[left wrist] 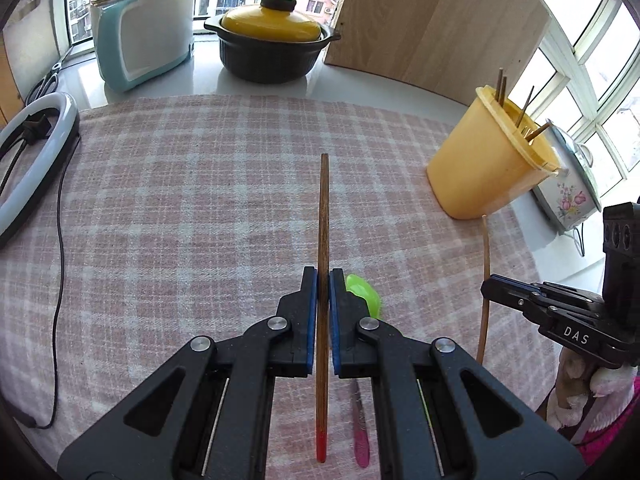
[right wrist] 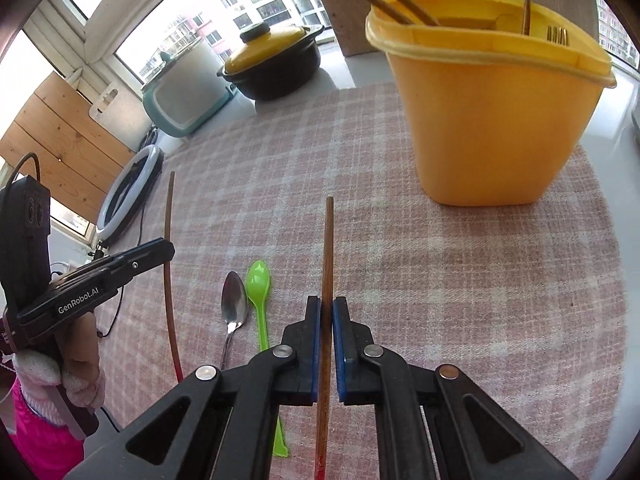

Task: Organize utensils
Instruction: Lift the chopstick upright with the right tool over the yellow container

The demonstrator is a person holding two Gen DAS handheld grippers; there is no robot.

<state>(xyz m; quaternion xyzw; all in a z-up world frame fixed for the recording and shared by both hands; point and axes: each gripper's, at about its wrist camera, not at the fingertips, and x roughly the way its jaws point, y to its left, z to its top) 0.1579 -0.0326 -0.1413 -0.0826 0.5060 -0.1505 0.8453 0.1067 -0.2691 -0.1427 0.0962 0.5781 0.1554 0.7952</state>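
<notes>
A: Left hand-held gripper [left wrist: 323, 280]?
B: Clamped mid-shaft on a chopstick [left wrist: 323, 216], left of the yellow holder [left wrist: 488, 168].
A: Right hand-held gripper [right wrist: 327, 306]?
B: Pinching another chopstick [right wrist: 328, 248], nearer the holder. Light, stiff, slippery; grip mid-shaft.

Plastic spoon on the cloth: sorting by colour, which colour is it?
Bright green; the plastic spoon shows best in the right wrist view.

A: What do the tools look like?

B: The left tool [left wrist: 324, 280] and right tool [right wrist: 327, 308] are both black plastic, with blue pads [left wrist: 313, 312] inside the fingers and round silver pivot screws [left wrist: 279, 323].

A: Any markings?

B: White lettering: "GenRobot.AI" on one, "DAS" on the other.

A: And the person?

B: A fuzzy pale glove [right wrist: 44, 384] and bright pink sleeve [right wrist: 36, 436] at seven o'clock.
</notes>
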